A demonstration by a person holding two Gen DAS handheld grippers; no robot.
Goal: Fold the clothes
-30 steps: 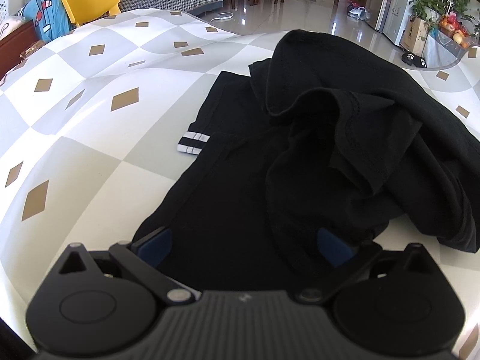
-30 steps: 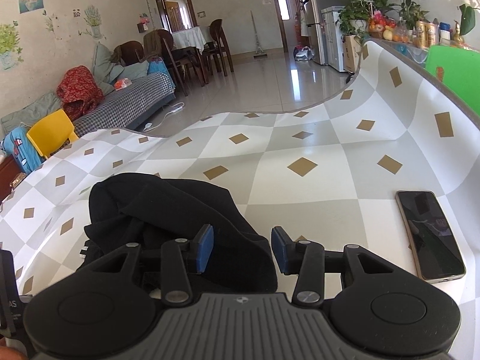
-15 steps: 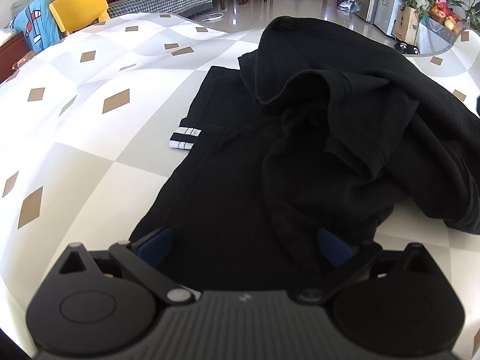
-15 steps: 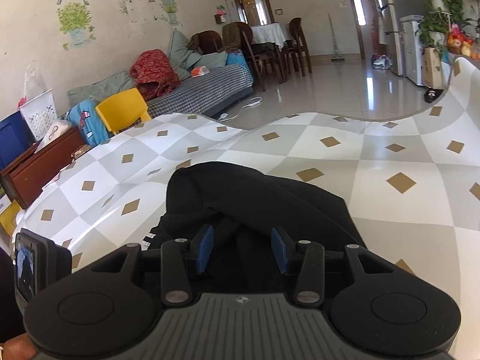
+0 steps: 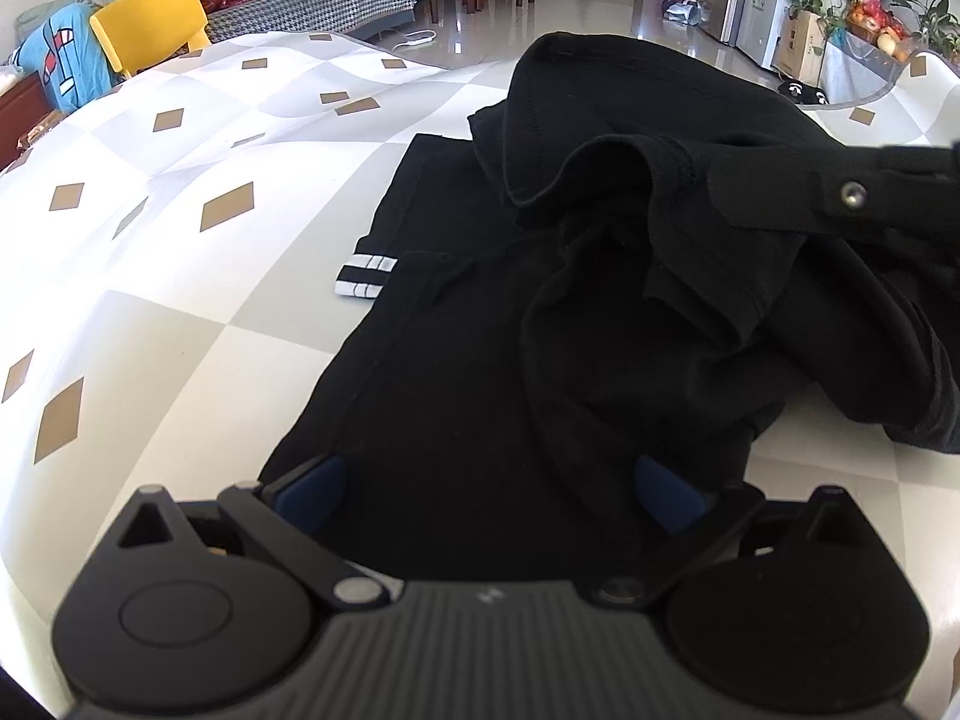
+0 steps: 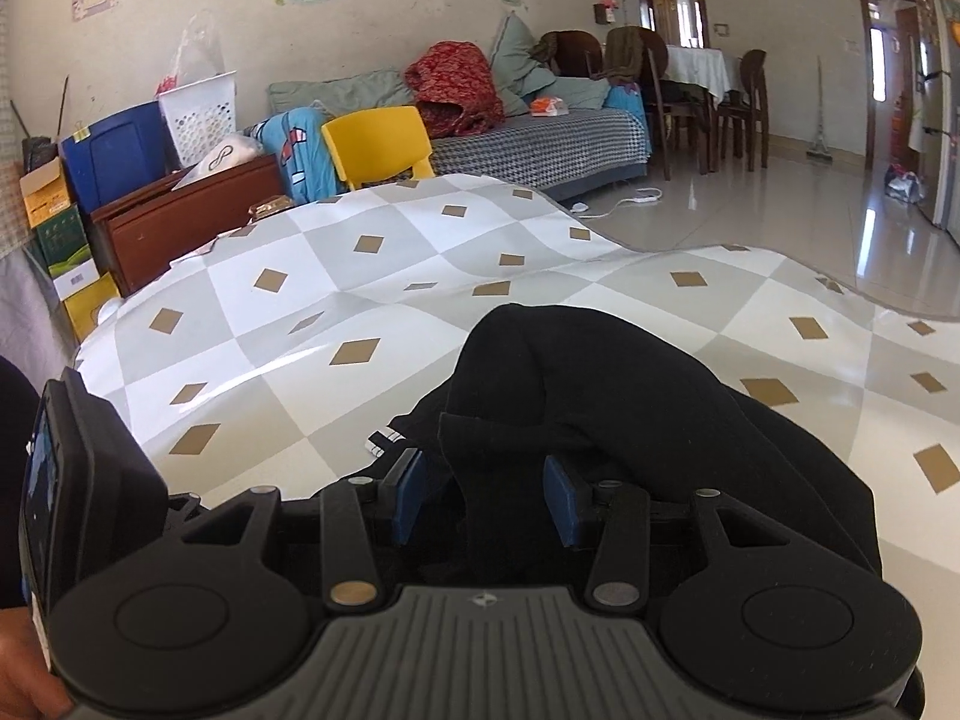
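Left wrist view: my left tool (image 5: 489,483) hangs over the near edge of the black garment (image 5: 540,360), its blue pads (image 5: 309,483) spread wide on either side of flat cloth and pressing on nothing. The garment lies on the table (image 5: 150,228), whose cover is a grey-and-white check with tan diamonds. The near part is flat; the far and right part is heaped in loose folds. A black-and-white striped cuff (image 5: 366,273) pokes out at the garment's left edge. A dark bar of my right tool enters from the right edge, above the heap.

Right wrist view: my right tool (image 6: 483,501) stands about half open, with a raised fold of the garment (image 6: 600,396) between its pads (image 6: 411,495). I cannot tell whether the pads touch the cloth. Beyond the table stand a yellow chair (image 6: 378,144), a checked sofa (image 6: 540,144) bearing a red bundle (image 6: 456,87), blue and white bins (image 6: 120,150), and a dining table with dark chairs (image 6: 696,84). Nothing lies between either tool and the garment.
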